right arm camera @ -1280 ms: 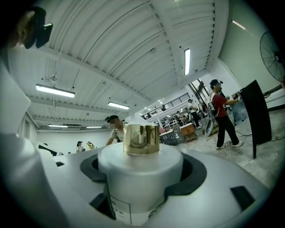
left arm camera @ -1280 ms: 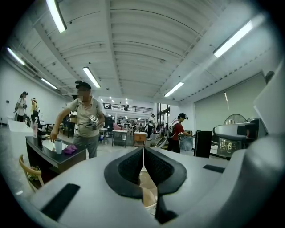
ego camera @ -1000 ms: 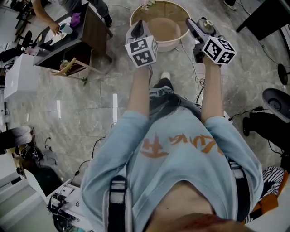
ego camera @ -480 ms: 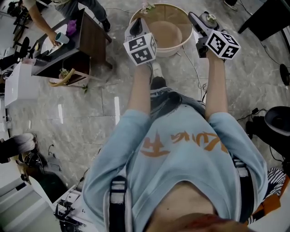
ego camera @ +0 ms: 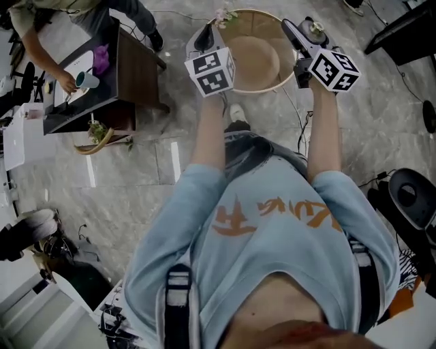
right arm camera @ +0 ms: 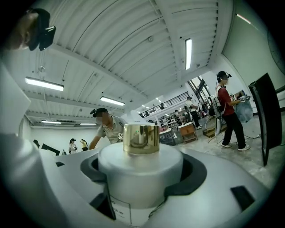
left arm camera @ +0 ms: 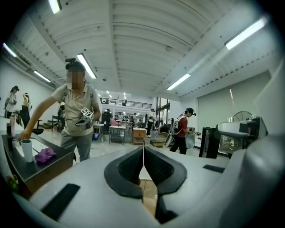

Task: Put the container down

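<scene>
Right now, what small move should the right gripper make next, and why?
Probably ease the right gripper forward and down over the round table without opening. It is shut on the white container with a gold cap, held in the air beside the table's rim, so nothing supports it yet.

The round basin [ego camera: 253, 87] is open across its middle. The left gripper [ego camera: 203, 37], jaws together, crowds its left rim. The right gripper [ego camera: 300, 33], clamping a gold-capped white bottle [right arm camera: 140, 173], crowds its right rim. Left of the basin lies bare floor, then a dark table [ego camera: 136, 68].
</scene>
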The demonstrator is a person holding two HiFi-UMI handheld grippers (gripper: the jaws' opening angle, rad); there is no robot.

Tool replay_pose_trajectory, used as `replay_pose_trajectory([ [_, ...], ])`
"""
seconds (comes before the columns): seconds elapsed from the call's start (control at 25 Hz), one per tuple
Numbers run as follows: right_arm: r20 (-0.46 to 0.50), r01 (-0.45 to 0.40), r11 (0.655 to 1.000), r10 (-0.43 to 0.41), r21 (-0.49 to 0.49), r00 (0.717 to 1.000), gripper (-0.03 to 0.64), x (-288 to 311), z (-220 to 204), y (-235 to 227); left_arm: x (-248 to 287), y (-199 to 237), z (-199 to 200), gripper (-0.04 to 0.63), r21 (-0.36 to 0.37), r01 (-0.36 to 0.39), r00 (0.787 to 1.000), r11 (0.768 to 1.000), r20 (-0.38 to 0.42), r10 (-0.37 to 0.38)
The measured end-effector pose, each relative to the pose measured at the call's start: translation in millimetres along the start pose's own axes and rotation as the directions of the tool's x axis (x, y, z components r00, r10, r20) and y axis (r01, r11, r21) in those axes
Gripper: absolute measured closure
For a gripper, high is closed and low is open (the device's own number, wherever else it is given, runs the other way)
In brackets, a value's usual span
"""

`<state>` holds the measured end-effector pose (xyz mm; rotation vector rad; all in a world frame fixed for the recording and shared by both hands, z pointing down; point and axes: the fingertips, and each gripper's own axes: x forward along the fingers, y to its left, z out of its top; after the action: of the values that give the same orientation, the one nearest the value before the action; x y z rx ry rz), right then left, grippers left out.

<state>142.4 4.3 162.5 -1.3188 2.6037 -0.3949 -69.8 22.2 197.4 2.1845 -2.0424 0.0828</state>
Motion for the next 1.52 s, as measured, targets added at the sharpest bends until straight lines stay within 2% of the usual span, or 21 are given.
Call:
replay_pose_trajectory([
  [0.32, -0.038, 0.058, 0.997, -0.056, 0.048, 0.998, 0.259, 123, -28, -54, 136, 46, 2, 0.563, 0.016, 0.059, 0.996, 0.998, -0.074, -0.058],
  [0.44, -0.069, 0.084, 0.994, -0.079, 0.068, 0.994, 0.259, 151, -44, -70, 172, 50, -14, 0.563, -0.018, 0.099, 0.989, 0.995, -0.109, -0.100],
  [0.56, -0.108, 0.092, 0.994, -0.086, 0.050, 0.990, 0.259, 181, -60, -79, 203, 63, -27, 0.563, -0.048, 0.109, 0.986, 0.993, -0.123, -0.114],
  [0.88, -0.192, 0.149, 0.987, -0.136, 0.056, 0.972, 0.259, 190, -97, -112, 238, 61, -73, 0.563, -0.098, 0.126, 0.969, 0.987, -0.201, -0.143],
  [1.04, -0.243, 0.158, 0.985, -0.138, 0.065, 0.960, 0.259, 201, -139, -121, 268, 67, -103, 0.563, -0.081, 0.161, 0.955, 0.984, -0.237, -0.176],
  [1.2, -0.294, 0.152, 0.986, -0.126, 0.068, 0.948, 0.259, 203, -169, -138, 283, 54, -126, 0.563, -0.070, 0.179, 0.947, 0.981, -0.260, -0.192],
  [1.52, -0.397, 0.113, 0.989, -0.068, 0.092, 0.915, 0.259, 202, -255, -156, 292, 42, -220, 0.563, -0.078, 0.217, 0.912, 0.973, -0.340, -0.231],
])
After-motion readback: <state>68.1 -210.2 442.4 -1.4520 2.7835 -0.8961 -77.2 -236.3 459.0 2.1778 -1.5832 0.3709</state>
